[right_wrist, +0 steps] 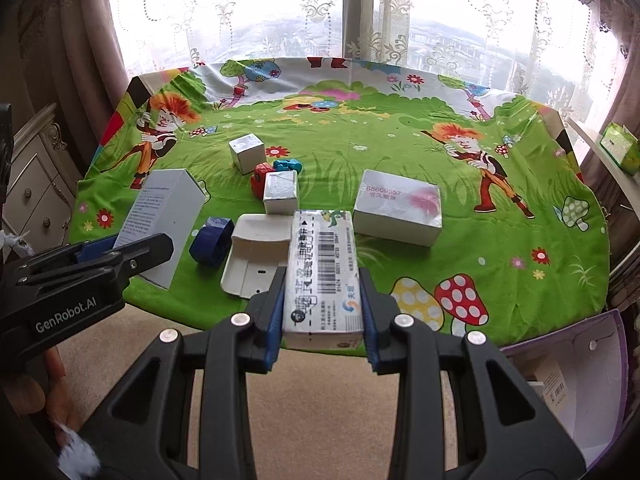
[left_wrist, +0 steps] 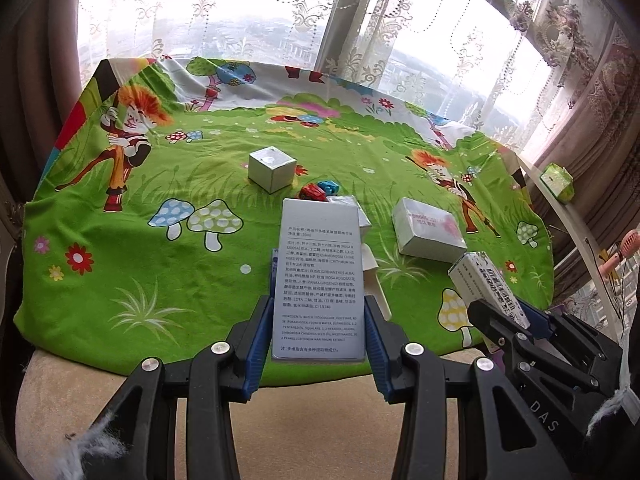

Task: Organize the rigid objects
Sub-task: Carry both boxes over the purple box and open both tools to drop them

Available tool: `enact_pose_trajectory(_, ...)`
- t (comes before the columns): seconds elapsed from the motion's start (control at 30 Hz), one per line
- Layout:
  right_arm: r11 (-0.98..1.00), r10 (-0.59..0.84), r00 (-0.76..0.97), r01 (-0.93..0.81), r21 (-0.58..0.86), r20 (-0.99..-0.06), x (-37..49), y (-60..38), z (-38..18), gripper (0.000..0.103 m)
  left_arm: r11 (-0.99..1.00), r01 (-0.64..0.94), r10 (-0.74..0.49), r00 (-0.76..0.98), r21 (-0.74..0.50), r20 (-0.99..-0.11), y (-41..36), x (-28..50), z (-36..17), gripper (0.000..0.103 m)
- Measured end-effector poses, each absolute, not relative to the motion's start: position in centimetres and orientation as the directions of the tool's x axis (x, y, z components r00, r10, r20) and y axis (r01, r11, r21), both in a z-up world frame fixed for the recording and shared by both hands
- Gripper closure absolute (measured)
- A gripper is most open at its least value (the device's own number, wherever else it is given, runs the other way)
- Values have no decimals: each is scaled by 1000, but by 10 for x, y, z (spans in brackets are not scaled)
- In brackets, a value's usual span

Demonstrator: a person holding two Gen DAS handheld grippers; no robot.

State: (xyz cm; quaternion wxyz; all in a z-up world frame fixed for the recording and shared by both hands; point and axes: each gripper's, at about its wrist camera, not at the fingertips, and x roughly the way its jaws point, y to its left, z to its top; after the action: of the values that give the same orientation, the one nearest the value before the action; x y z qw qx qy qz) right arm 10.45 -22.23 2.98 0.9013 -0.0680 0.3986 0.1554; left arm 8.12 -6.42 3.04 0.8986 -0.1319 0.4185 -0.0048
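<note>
Each hand-held gripper is clamped on a carton above the desk's (right_wrist: 520,312) near edge, the left (left_wrist: 318,320) on a tall white box (left_wrist: 320,276), the right (right_wrist: 322,300) on a barcoded box (right_wrist: 324,268), each best lowered level, clear of the silver cube (right_wrist: 281,192) and flat box (right_wrist: 398,206).

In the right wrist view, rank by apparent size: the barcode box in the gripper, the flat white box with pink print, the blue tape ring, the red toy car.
1. Barcode box, though nearness to the camera inflates it.
2. Flat white box.
3. Blue tape ring.
4. Red toy car, partly hidden.
</note>
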Motion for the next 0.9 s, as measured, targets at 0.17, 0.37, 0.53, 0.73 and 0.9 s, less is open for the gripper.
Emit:
enact_pose_trajectory(0.17, 954, 212, 643, -299, 14, -736, 99, -247, 32, 66, 970, -35, -161, 643, -239, -749, -88, 79, 34, 59)
enact_pose_trajectory(0.37, 966, 193, 647, -257, 27, -737, 91, -276, 31, 66, 970, 49, -218, 620, -239, -754, -117, 78, 35, 59)
enact_pose_trajectory(0.53, 978, 165, 655, -206, 36, -737, 81, -308, 29, 66, 967, 116, -250, 599, -227, -761, -142, 78, 38, 59)
enact_pose_trajectory(0.73, 990, 125, 661, -134, 47, -740, 69, -351, 27, 66, 956, 199, -292, 573, -216, -766, -174, 78, 42, 59)
enact_pose_trajectory(0.9, 998, 67, 665, -57, 40, -744, 58, -393, 25, 66, 933, 281, -347, 540, -224, -767, -203, 76, 44, 59)
